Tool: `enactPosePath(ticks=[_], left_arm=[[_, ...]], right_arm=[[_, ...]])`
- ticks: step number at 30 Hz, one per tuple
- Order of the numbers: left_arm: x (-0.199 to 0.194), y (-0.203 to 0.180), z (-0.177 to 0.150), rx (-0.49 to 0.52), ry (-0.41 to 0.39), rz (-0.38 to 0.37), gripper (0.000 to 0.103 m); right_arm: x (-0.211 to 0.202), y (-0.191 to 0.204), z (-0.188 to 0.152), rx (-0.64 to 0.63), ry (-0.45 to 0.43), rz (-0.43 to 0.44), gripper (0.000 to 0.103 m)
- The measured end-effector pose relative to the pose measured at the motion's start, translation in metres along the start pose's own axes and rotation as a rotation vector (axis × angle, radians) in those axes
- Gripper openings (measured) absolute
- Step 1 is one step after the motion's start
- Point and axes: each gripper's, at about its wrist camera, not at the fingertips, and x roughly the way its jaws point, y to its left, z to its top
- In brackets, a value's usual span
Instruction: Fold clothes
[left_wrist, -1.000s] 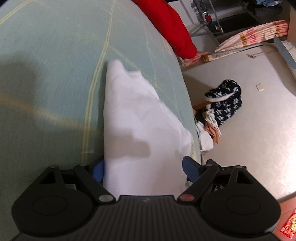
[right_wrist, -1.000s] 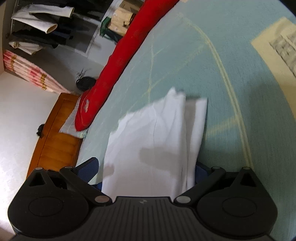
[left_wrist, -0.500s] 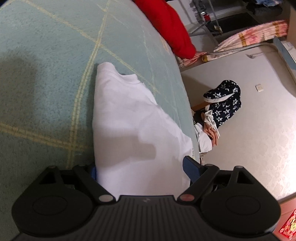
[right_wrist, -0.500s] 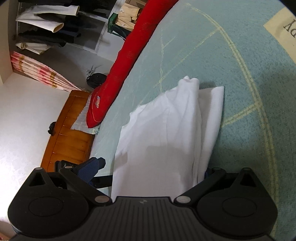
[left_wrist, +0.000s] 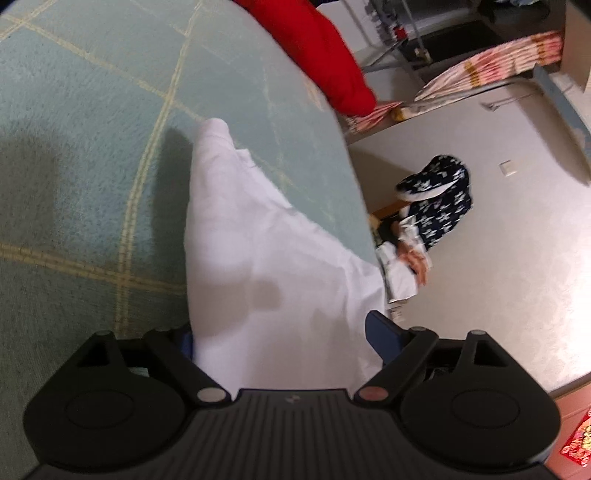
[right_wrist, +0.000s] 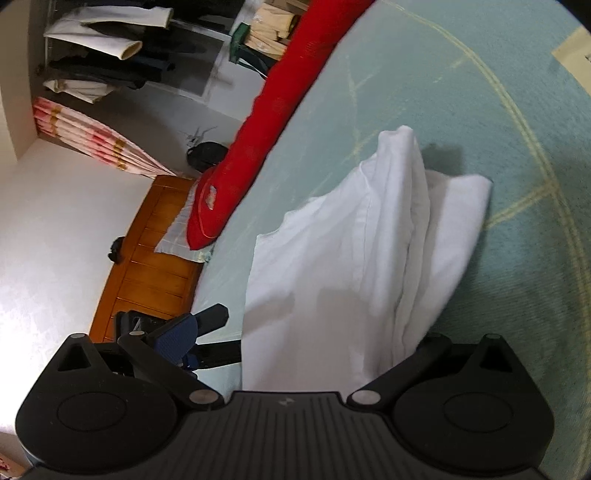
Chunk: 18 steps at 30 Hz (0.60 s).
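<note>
A white garment (left_wrist: 258, 258) is lying on the bed (left_wrist: 92, 184), which is covered with a pale green blanket crossed by yellowish lines, and it is stretching from the near side edge of the bed toward its middle, with its far end rising in a small peak. The left tool (left_wrist: 280, 336) is standing with its jaws wide, the white cloth passing between its blue fingertips (left_wrist: 382, 332) and over the left one; whether the pads are pressing on the cloth cannot be told. The right tool (right_wrist: 295, 332) is also showing the garment (right_wrist: 351, 258) running between its fingers, its right finger being hidden under the folds, so its grip cannot be told either. A long red bolster (right_wrist: 269, 122) is lying along the far edge of the bed. On the floor beside the bed, a dark star-patterned garment (left_wrist: 439, 199) is lying in a heap.
</note>
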Motion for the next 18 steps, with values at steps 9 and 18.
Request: enactPosePath(ticks=[9,18], left_arm=[[-0.036,-0.015,0.003,0.065,-0.052,0.035,0.086],[-0.098,-0.005,0.013,0.077,-0.145,0.091,0.086]], right_arm=[[0.006,0.025,-0.003,-0.041,0.035,0.037,0.103],[0.048,0.067,-0.004,-0.116,0.111,0.074,0.103]])
